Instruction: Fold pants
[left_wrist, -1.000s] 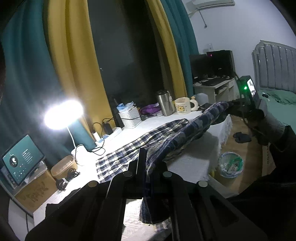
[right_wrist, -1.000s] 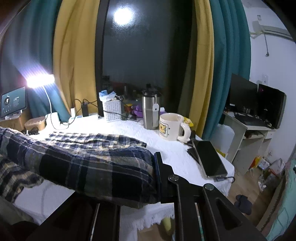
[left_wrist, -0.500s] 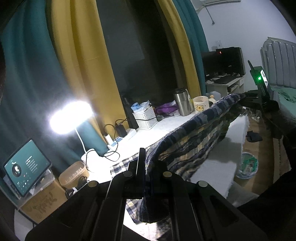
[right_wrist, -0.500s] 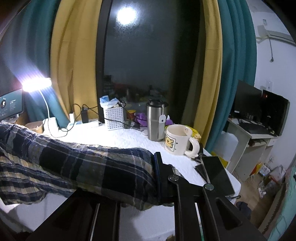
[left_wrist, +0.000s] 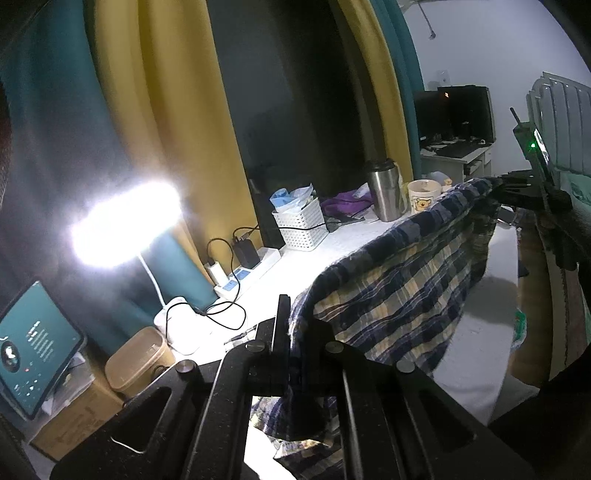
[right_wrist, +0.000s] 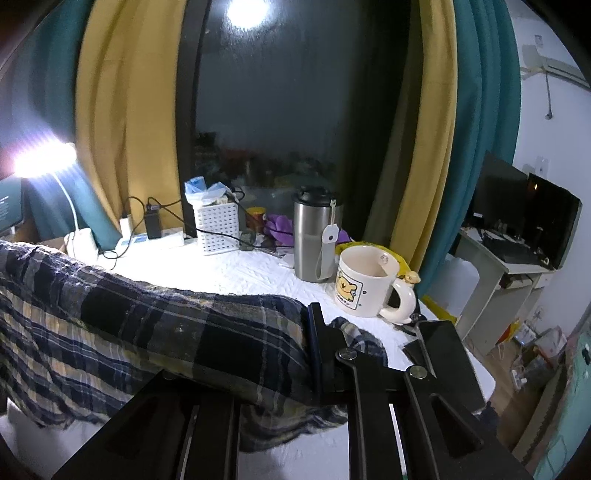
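We've got the dark blue-and-yellow plaid cloth pants (left_wrist: 402, 280) stretched above the white-covered table (left_wrist: 354, 240) btwn both grippers. Left gripper (left_wrist: 295, 325) fingers clamped on one end, right gripper (right_wrist: 317, 332) fingers clamped on the other.

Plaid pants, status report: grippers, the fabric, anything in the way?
Left gripper and right gripper both shut on plaid pants. Pants stretched between them above the white table. Bear mug and steel tumbler close behind.

— Where do I have the pants (right_wrist: 155, 332)?
— Strung above the surface (right_wrist: 240, 273), between my left tool (left_wrist: 295, 332) and right tool (right_wrist: 314, 325).
— Behind them?
— Basket (right_wrist: 218, 229) left, tumbler (right_wrist: 314, 240) beside the mug (right_wrist: 364, 282); lamp (left_wrist: 125, 221) far left.
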